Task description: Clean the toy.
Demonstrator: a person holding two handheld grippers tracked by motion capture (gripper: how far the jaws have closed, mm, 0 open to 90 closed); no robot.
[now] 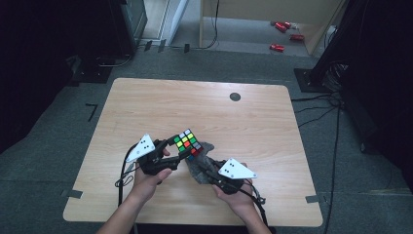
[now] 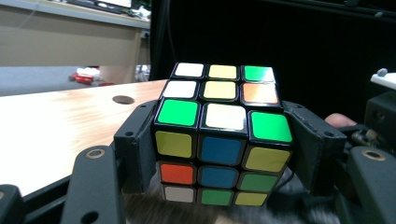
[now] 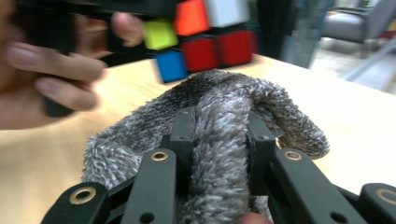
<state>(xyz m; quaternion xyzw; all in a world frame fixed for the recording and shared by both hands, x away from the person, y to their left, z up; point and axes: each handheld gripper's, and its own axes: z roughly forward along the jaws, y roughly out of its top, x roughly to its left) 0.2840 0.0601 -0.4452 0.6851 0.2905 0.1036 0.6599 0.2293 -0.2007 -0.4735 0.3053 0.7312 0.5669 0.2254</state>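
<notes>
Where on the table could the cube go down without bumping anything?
The whole far half of the table is bare wood, up to the small round hole; the left and right edges are free too. The near middle is crowded: both tools, the cube and the grey fuzzy cloth sit together there.

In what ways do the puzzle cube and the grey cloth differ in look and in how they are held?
The puzzle cube is rigid, square-edged and many-coloured; the grey cloth is soft, fuzzy and one grey. The left gripper clamps the cube by two opposite sides, above the table; the right gripper pinches a fold of cloth, the rest drooping. Each is gripped between black fingers.
</notes>
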